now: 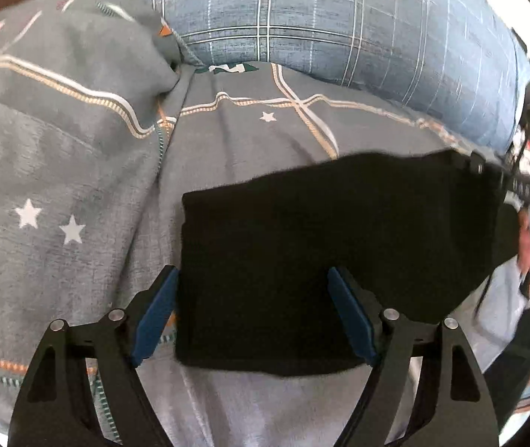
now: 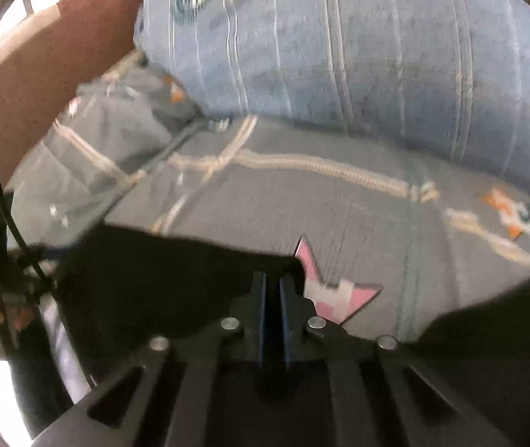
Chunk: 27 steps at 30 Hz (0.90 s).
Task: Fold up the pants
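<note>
I look down at the bed [image 1: 246,141] with its grey star cover. The black pants [image 1: 339,246] lie on it in a flat, neat block, near me and a bit to the right in the left camera. Behind them, far away, a big blue checked pillow [image 1: 339,18] leans on the bed.

My left gripper [image 1: 254,316] hangs over the near left part of the pants. Its blue fingers [image 1: 155,320] stand wide apart, one on each side of the near left corner. They do not pinch the cloth, so this hand holds nothing.

My right gripper [image 2: 272,298] is at the right end of the pants [image 2: 160,290]. Its fingers are pressed close together. Black cloth lies all around the tips, but the picture is blurry and dark there, so I cannot tell if a bit of cloth is caught between them.

I think most of the job is done. The pants already look like a small folded stack with straight edges. What may be left is one more fold, or just a pat to make it flat. Another dark shape [image 2: 507,316] sits at the right edge of the right camera, and I cannot tell what it is.
</note>
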Motion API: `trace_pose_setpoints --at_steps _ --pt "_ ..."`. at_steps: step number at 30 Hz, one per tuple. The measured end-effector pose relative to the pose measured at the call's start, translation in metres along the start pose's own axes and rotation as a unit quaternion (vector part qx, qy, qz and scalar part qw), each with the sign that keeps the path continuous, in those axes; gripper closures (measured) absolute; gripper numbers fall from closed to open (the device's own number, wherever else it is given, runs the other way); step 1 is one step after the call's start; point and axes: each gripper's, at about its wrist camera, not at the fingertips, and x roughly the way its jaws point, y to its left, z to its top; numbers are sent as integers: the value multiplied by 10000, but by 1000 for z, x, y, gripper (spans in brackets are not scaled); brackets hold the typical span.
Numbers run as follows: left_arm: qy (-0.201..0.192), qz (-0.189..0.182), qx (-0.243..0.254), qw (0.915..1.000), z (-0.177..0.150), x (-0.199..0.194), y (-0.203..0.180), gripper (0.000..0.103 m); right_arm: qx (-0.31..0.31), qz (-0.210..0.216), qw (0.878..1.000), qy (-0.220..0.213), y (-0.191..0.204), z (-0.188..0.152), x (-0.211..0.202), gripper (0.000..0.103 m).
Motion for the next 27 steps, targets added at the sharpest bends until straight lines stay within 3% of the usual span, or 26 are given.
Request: trace_pose_setpoints --at_steps 4,9,11,15,20,27 --pt "39 -108 -357 9993 3 10 11 22 2 -231 9995 213 -1 -12 30 95" --pt "-372 55 -254 9990 11 -21 2 22 482 189 9986 -135 -13 -15 -1 78" --pt "-549 16 -150 9984 16 -32 -8 21 492 82 9983 -304 -18 -16 -19 72" --pt "-659 -335 151 9972 29 -38 -40 20 644 -182 9966 -490 -37 -29 -58 66" --pt "-547 -786 445 9944 45 -15 -85 20 1058 -716 9903 -552 -76 -63 -98 63" --pt "-319 -1430 718 9866 62 14 -148 20 1491 -1341 9789 -404 -124 -98 -116 63"
